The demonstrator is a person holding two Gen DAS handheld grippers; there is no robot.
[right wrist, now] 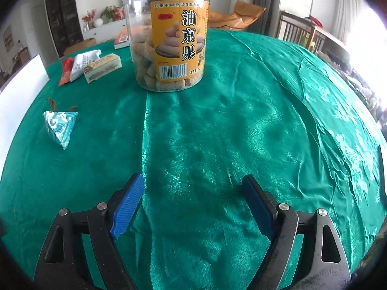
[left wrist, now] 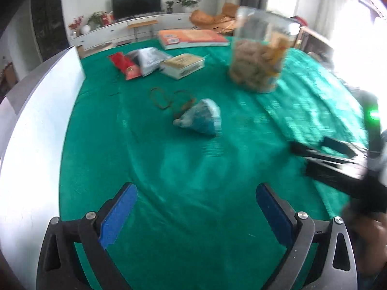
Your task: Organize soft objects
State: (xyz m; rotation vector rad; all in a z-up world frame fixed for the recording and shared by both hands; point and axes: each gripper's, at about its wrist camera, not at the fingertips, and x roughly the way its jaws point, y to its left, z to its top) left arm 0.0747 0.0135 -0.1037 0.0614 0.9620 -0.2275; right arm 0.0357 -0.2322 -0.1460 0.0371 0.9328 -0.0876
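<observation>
While my left fingers point(left wrist: 196, 215) stand wide and empty over the green-clothed surface point(left wrist: 169, 169), the small blue-and-white triangular soft pouch point(left wrist: 200, 119) lies ahead, untouched. Seen from my right fingers point(right wrist: 193, 205), equally spread and empty, it sits far left point(right wrist: 60, 126); reaching it looks next.

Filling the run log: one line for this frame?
left gripper: open, empty | right gripper: open, empty | snack jar: upright, ahead | triangular pouch: on green cloth, untouched
</observation>
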